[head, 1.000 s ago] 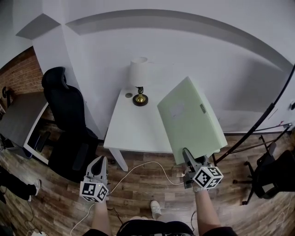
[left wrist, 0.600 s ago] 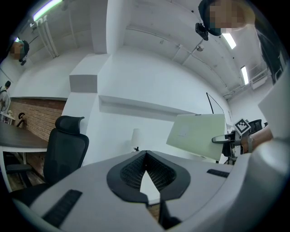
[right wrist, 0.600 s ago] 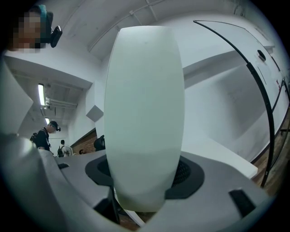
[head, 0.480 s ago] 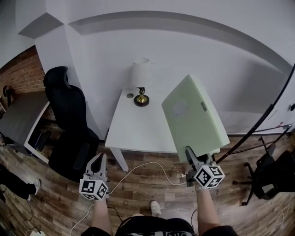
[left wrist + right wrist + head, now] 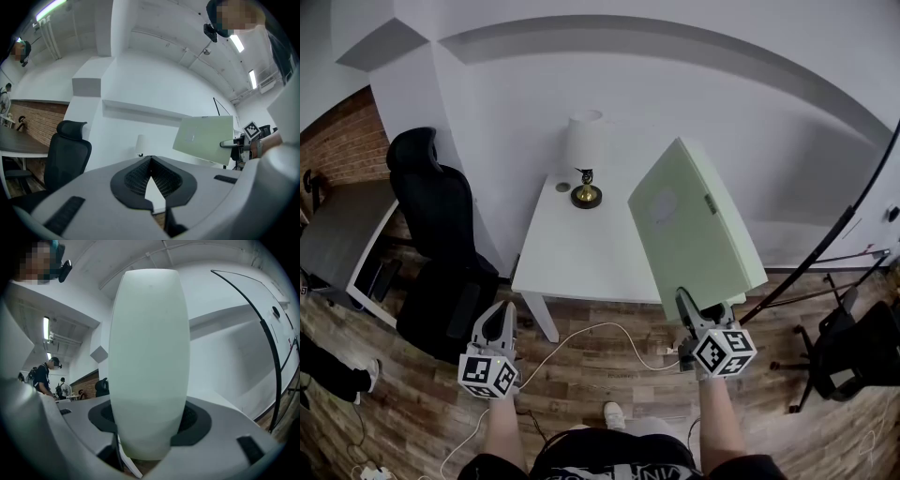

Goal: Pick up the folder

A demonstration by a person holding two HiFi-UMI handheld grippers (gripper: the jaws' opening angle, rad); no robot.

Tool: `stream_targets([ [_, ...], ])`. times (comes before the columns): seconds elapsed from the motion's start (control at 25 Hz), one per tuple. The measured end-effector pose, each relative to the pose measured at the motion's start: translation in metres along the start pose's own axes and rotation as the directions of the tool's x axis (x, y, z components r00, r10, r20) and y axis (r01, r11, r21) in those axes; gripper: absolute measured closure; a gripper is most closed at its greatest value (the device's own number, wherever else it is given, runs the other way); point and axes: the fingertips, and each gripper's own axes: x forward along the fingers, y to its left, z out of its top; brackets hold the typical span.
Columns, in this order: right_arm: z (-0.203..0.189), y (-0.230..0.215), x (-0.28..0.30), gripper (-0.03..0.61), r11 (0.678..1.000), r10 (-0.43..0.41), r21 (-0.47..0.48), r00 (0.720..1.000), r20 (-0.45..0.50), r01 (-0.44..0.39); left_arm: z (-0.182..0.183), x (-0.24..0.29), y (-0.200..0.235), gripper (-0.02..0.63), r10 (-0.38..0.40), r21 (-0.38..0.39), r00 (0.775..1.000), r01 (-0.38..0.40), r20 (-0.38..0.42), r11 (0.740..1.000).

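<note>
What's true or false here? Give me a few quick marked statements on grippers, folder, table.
1. The right gripper is shut on the pale green folder. True.
2. The folder lies flat on the white table. False: it hangs tilted in the air, clear of the table.
3. The left gripper is shut and holds nothing. True.
4. The lamp stands on the floor. False: it stands at the table's far edge.
5. The black chair is right of the table. False: in the head view it stands left of it.
</note>
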Motion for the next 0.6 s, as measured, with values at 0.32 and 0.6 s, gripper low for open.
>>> stream_targets([
  [0.32,0.0021,0.0028,-0.0043,0.283,1.0,-0.013,-0.006,1.0,0.008,0.013,0.0022,-0.0032,0.0033,0.601,0.001,-0.003,1.0,-0.001,0.005,1.0],
  [0.6,0.0008,0.0041,-0.004,0.283,0.999,-0.023,-0.024,1.0,0.002,0.023,0.001,-0.0011,0.0056,0.601,-0.002,-0.008,1.0,0.002,0.003,1.0],
])
